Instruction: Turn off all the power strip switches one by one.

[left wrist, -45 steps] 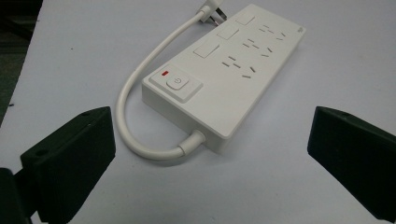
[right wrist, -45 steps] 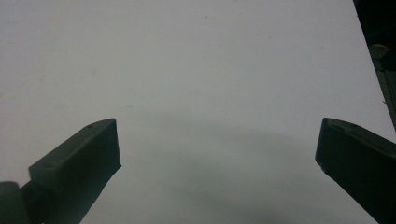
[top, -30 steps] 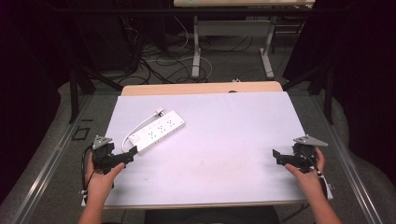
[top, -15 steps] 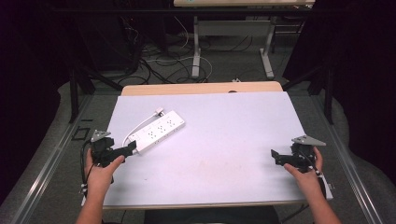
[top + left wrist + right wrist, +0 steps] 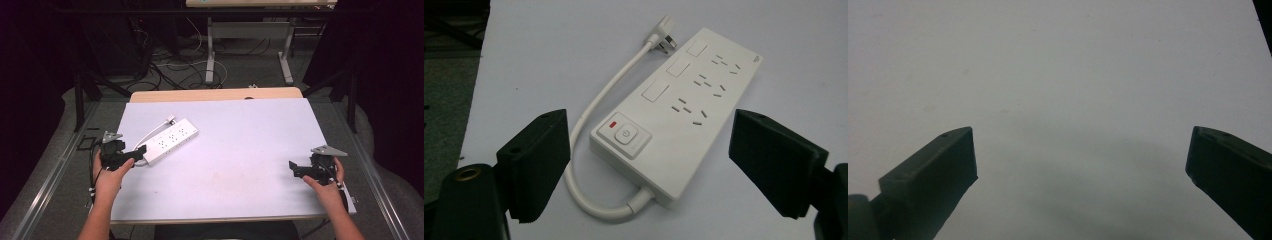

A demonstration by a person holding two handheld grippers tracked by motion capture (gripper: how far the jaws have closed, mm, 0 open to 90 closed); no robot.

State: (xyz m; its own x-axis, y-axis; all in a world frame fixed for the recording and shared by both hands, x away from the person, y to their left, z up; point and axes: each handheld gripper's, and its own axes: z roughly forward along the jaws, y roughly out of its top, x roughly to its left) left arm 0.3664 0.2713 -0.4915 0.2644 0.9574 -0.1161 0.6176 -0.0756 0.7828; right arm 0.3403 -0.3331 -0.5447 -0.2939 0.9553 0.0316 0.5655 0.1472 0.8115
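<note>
A white power strip [image 5: 172,140] lies slantwise on the left part of the white table [image 5: 240,145], its short cord [image 5: 594,107] looping back to a plug [image 5: 663,31]. My left gripper [image 5: 139,150] hovers at the strip's near end, open. Its jaws have just been closing a little. In the left gripper view the strip [image 5: 684,100] and its switch button [image 5: 624,135] sit between and ahead of the left gripper's [image 5: 649,120] jaws, which do not touch it. My right gripper [image 5: 292,168] rests open near the right edge, and the right gripper [image 5: 1080,132] has bare table between its jaws.
A wooden strip [image 5: 215,95] borders the table's far edge. Beyond it, on the dark floor, are cables [image 5: 170,60] and a metal desk frame [image 5: 247,45]. Rails [image 5: 50,185] run along both sides of the table.
My left hand has moved away from the person and up to the strip's near end. The right hand has stayed put.
</note>
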